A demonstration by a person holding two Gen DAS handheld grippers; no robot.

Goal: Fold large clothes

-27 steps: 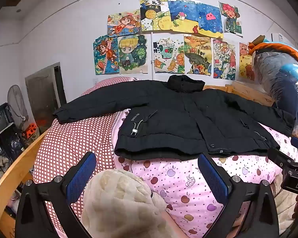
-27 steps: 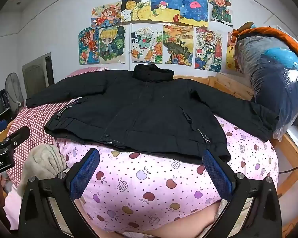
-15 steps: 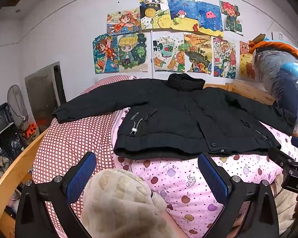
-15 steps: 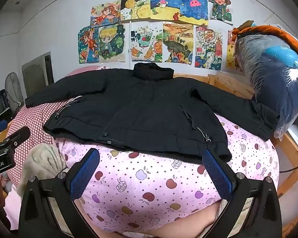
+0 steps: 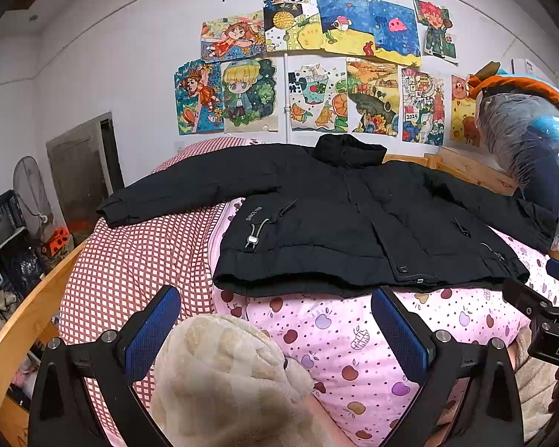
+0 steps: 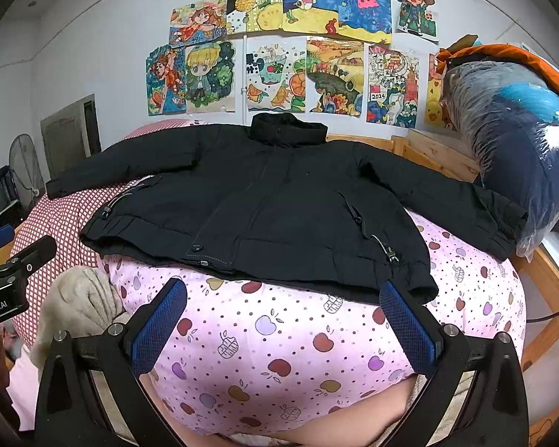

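A large black padded jacket (image 5: 354, 216) lies flat and front up on the bed, both sleeves spread out, collar toward the wall. It also fills the middle of the right wrist view (image 6: 279, 201). My left gripper (image 5: 275, 327) is open and empty, short of the jacket's hem near its left corner. My right gripper (image 6: 283, 316) is open and empty, short of the hem near its right corner. The right gripper's body shows at the right edge of the left wrist view (image 5: 548, 320).
The jacket rests on a pink apple-print quilt (image 6: 279, 335) and a red checked cover (image 5: 138, 260). A beige fleece bundle (image 5: 223, 383) sits under my left gripper. A plastic-wrapped bundle (image 6: 518, 149) stands at the right. Wooden bed rails (image 5: 22, 327) run along both sides.
Both views have shifted very slightly; the jacket sits a touch lower in frame. The jacket itself has not moved and both grippers stay open.
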